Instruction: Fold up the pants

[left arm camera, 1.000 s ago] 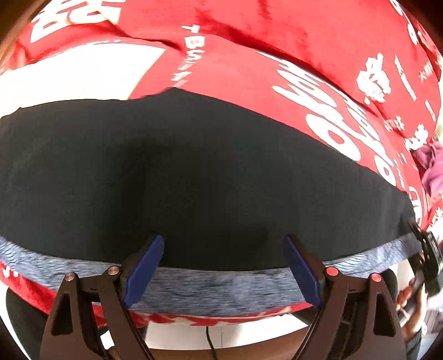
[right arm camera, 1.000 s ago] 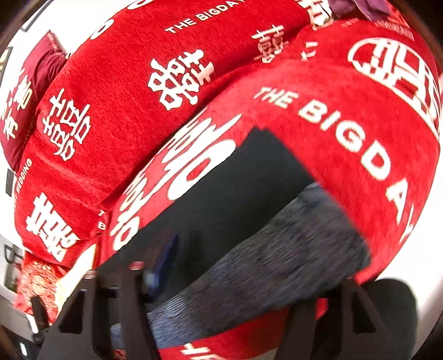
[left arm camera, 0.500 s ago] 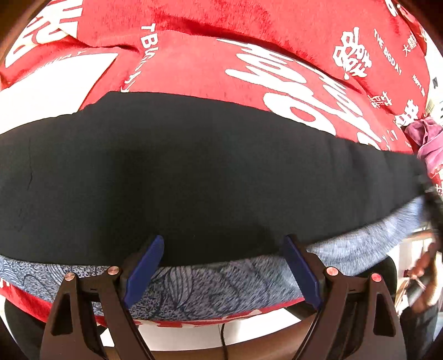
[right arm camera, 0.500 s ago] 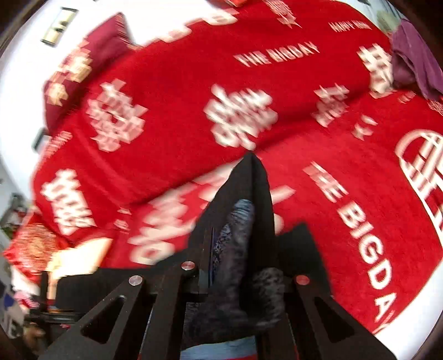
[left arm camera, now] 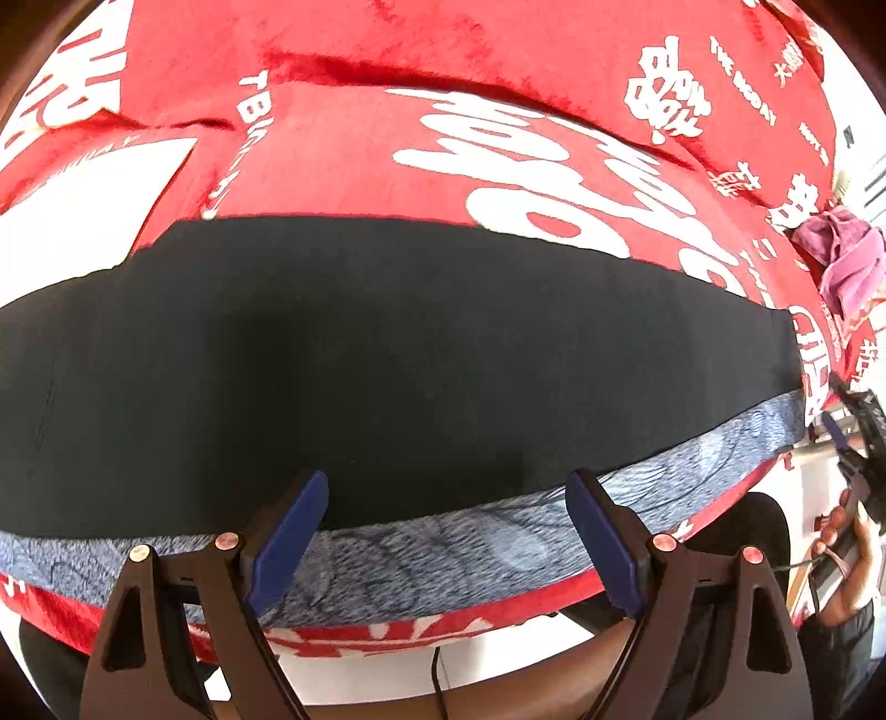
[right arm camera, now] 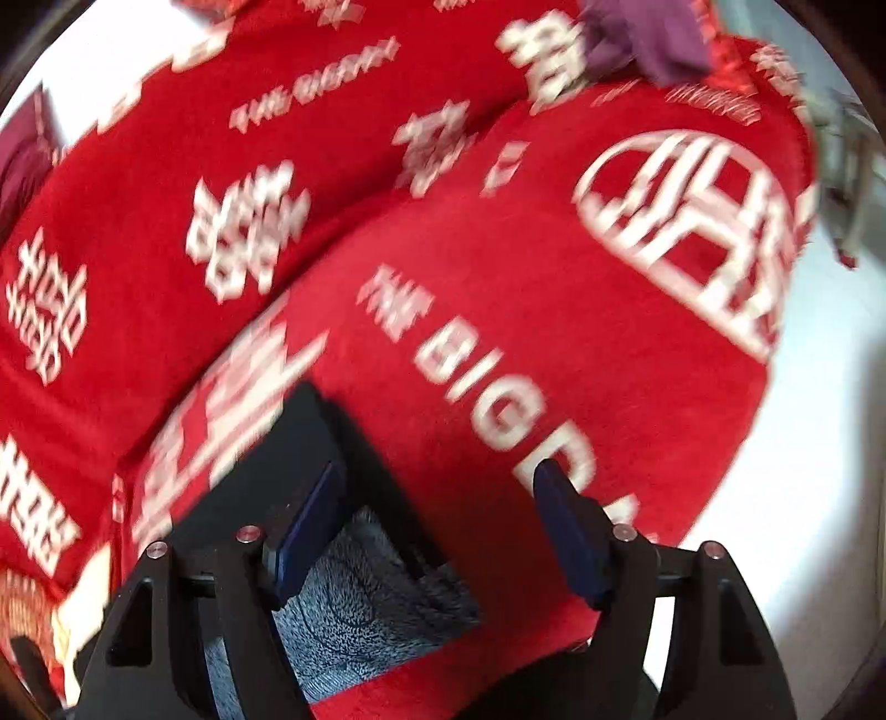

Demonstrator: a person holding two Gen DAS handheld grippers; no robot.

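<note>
One pair of black pants [left arm camera: 387, 360] lies flat across a red blanket [left arm camera: 498, 111] printed with white lettering. A single grey-blue waistband [left arm camera: 443, 554] runs along the near edge of the pants, closest to the left camera, and the black cloth spreads wide to both sides of that view.

The left tool [left arm camera: 448, 493] has its two blue fingers [left arm camera: 288, 531] spread wide, hovering over the waistband with nothing between them.

In the right wrist view, which is blurred, one end of the pants [right arm camera: 310, 443] shows as a dark corner on the blanket [right arm camera: 498, 249], with the waistband [right arm camera: 365, 598] at the near side. The right tool [right arm camera: 437, 487] is also spread: one finger [right arm camera: 310, 526] sits over the black cloth, the other [right arm camera: 570, 531] over bare blanket beside the pants' edge. Whether the left-hand finger touches the cloth cannot be told. The same tool appears once at the right edge of the left view [left arm camera: 853, 443], held in one hand [left arm camera: 841, 559].

One purple cloth [left arm camera: 847, 260] lies bunched on the blanket, well apart from the pants; it shows again at the top of the right view [right arm camera: 653, 33].
</note>
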